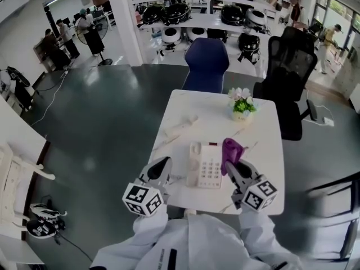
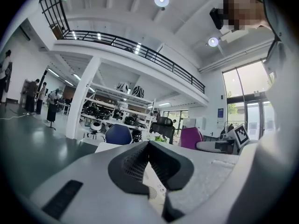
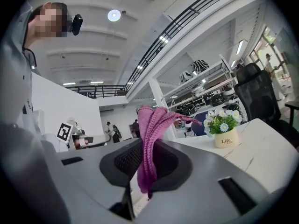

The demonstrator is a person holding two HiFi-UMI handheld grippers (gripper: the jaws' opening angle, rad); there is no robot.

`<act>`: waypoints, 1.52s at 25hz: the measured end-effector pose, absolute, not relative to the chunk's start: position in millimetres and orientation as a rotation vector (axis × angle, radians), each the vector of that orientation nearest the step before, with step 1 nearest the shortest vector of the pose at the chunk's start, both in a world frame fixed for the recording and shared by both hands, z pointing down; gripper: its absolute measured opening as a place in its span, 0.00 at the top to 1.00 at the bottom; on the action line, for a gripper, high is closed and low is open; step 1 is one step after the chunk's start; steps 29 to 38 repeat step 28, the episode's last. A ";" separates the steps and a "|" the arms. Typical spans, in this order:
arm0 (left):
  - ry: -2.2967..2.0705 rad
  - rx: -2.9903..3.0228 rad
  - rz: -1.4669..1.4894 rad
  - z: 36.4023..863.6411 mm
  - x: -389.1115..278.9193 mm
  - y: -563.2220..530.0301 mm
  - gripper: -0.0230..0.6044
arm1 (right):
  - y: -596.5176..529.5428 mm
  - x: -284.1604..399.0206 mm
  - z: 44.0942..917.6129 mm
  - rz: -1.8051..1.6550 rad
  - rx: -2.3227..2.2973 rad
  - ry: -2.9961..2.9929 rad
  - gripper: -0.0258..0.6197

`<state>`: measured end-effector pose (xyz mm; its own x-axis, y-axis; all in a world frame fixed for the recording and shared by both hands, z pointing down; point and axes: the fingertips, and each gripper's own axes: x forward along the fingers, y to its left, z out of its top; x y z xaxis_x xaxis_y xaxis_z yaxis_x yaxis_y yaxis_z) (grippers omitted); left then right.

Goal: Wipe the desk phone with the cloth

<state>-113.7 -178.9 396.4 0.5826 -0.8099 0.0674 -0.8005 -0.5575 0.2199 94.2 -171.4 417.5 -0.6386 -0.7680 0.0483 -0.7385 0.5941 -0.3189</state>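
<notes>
A: How much of the wiping can be called done?

B: Little, it is judged. The cloth (image 1: 231,149) is clamped in the right gripper (image 1: 235,169), whose jaws are closed on a bunched fold, with the rest standing up past the tips. It is held at the 3 o'clock edge of the desk phone (image 1: 205,166). Whether fabric is pressed on the casing cannot be told from above.

A: And the other tool?

B: The left gripper (image 1: 161,167) is kept at the phone's 9 o'clock, just beside the handset (image 1: 194,162). Its jaws are drawn together at the tips and nothing is gripped. Only the phone's pale surface is seen below them. It is probably placed there to steady the phone.

A: So what is left?

B: The keypad, the handset and the far end are all taken as still to be covered. No cleaned patch can be made out.

A: What room is there for strokes?

B: The phone is set close to the near edge of the table (image 1: 264,151), at 6 o'clock, so pulls toward the body are best kept short. Bare tabletop is available at 12 o'clock, up to the flower pot (image 1: 243,110) at 1 o'clock. A pale long object (image 1: 180,126) lies at 11 o'clock, apart from the phone. At 3 o'clock some bare surface is left before the table's side edge.
</notes>
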 end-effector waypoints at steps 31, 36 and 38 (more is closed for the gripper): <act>-1.467 2.593 -0.019 388.5 -127.1 -190.2 0.97 | -185.2 109.4 418.0 -0.366 -1.429 2.689 0.90; -1.467 2.593 -0.019 388.5 -127.1 -190.2 0.97 | -185.2 109.4 418.0 -0.366 -1.429 2.689 0.90; -1.467 2.593 -0.019 388.5 -127.1 -190.2 0.97 | -185.2 109.4 418.0 -0.366 -1.429 2.689 0.90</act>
